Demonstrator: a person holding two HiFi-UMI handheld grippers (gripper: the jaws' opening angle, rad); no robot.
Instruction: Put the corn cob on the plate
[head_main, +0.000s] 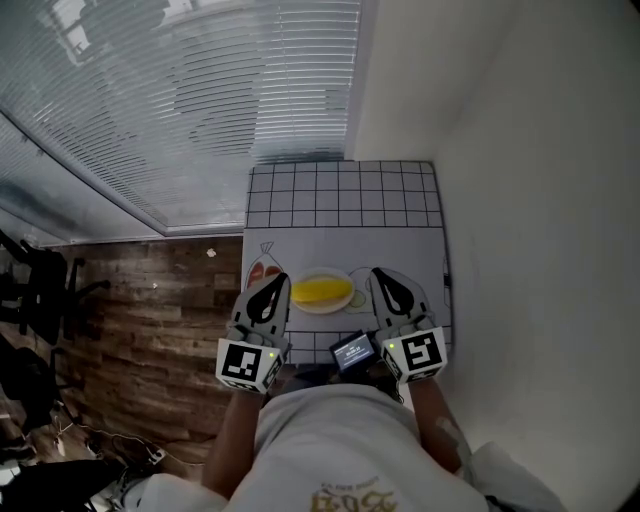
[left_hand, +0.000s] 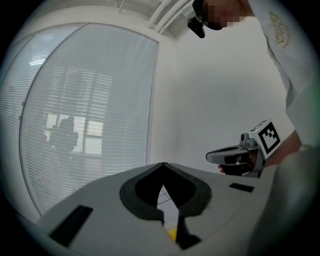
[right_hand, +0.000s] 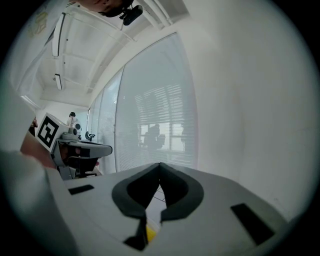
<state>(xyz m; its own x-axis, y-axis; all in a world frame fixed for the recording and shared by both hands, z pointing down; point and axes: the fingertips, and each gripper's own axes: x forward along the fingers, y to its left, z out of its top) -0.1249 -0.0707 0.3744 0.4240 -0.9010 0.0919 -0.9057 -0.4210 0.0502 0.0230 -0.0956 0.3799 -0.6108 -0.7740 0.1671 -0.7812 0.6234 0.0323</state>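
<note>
The yellow corn cob (head_main: 322, 291) lies on a small white plate (head_main: 322, 307) at the near part of the table. My left gripper (head_main: 282, 279) hovers just left of the plate, shut and holding nothing. My right gripper (head_main: 377, 271) hovers just right of it, also shut and holding nothing. In the left gripper view the jaws (left_hand: 163, 165) meet at their tips, and a sliver of the yellow cob (left_hand: 171, 233) shows below them. The right gripper view shows the same: closed jaws (right_hand: 160, 164) with a yellow sliver of cob (right_hand: 150, 232) beneath.
A white mat (head_main: 345, 195) with a black grid covers the far part of the table. A red item (head_main: 262, 272) lies left of the plate and a green one (head_main: 358, 297) at its right rim. A wall runs along the right, window blinds along the left.
</note>
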